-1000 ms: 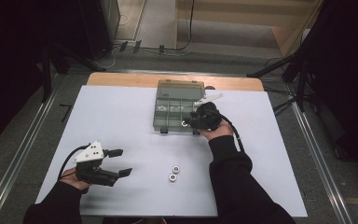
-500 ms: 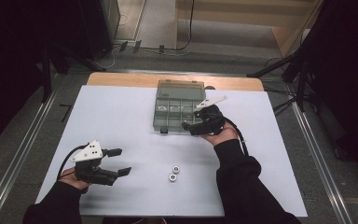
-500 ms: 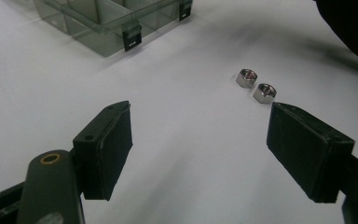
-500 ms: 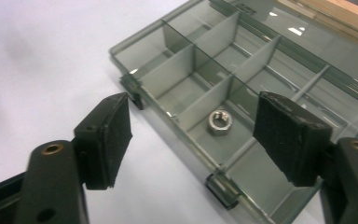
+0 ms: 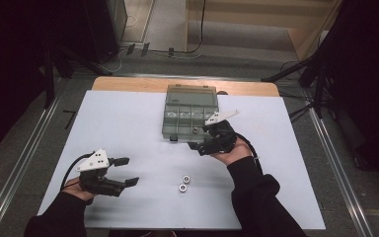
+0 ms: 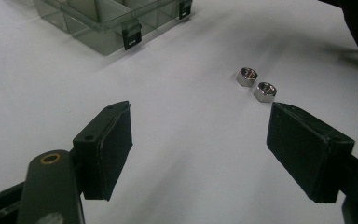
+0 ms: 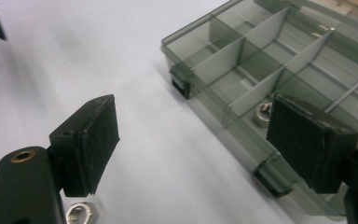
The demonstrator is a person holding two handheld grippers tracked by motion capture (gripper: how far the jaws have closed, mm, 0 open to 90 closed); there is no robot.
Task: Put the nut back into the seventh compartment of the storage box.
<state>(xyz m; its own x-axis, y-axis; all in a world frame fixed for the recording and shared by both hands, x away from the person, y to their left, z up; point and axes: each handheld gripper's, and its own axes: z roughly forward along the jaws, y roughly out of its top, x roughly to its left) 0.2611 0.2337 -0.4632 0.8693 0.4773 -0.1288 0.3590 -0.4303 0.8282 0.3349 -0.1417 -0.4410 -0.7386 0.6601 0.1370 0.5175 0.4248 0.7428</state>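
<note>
Steel nuts point(image 5: 184, 183), two, loose, touching; box point(image 5: 190, 111) holds one; both grippers, left point(image 5: 123, 171) and right point(image 5: 198, 138), wide, empty; straddle one nut squarely

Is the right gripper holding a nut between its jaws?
No, the right gripper has its jaws wide apart with nothing between them; one nut lies in the organizer box.

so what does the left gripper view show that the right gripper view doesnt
The left gripper view has both loose hex nuts side by side on the white table, with just the box's latched front edge. The right gripper view looks into the box's divided compartments, where a nut lies in one, and catches one loose nut at its bottom edge. Both show the clear grey organizer box and an open gripper.
</note>
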